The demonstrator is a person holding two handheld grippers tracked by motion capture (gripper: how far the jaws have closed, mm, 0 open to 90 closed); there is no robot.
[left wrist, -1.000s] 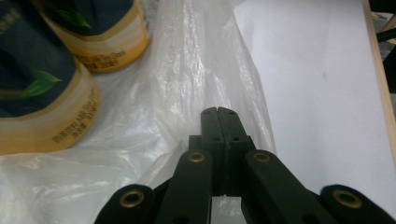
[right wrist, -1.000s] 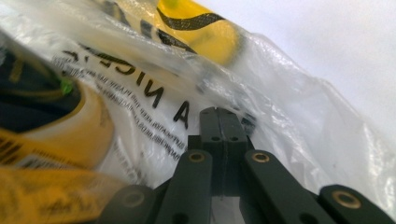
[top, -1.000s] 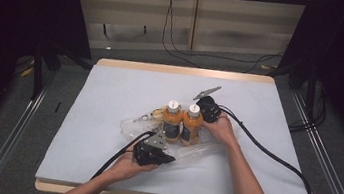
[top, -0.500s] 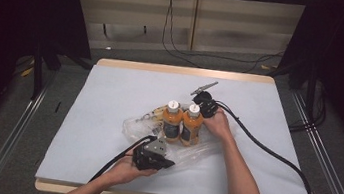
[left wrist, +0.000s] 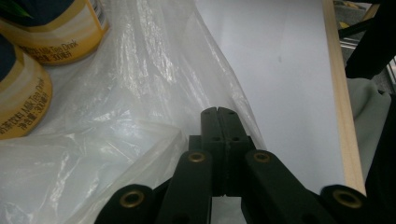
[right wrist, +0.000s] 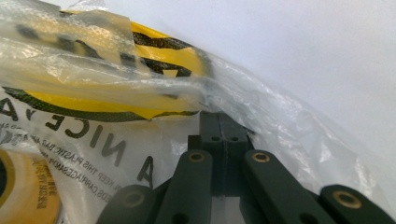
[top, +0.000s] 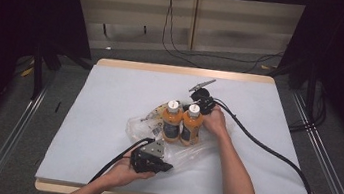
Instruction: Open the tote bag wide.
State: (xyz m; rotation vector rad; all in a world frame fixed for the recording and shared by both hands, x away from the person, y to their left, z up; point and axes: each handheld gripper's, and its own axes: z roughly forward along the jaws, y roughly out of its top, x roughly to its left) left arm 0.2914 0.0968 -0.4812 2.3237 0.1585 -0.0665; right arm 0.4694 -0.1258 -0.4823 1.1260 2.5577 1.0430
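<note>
Two orange bottles [top: 182,123] are standing upright inside a clear plastic bag [top: 193,152] lying slightly toward the near edge of the table [top: 110,94], about midway between its side edges. The left gripper [left wrist: 218,112] is sitting at the bag's near side, jaws fully closed — whether on film, cannot be told. The right gripper [right wrist: 218,116] is pressing closed jaws into the bag's far side — pinched film cannot be confirmed.

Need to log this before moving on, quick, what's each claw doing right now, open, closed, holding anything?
Left claw: closed, pinching the edge of the clear plastic bag.
Right claw: closed, gripping the same bag's film beside the two bottles.
</note>
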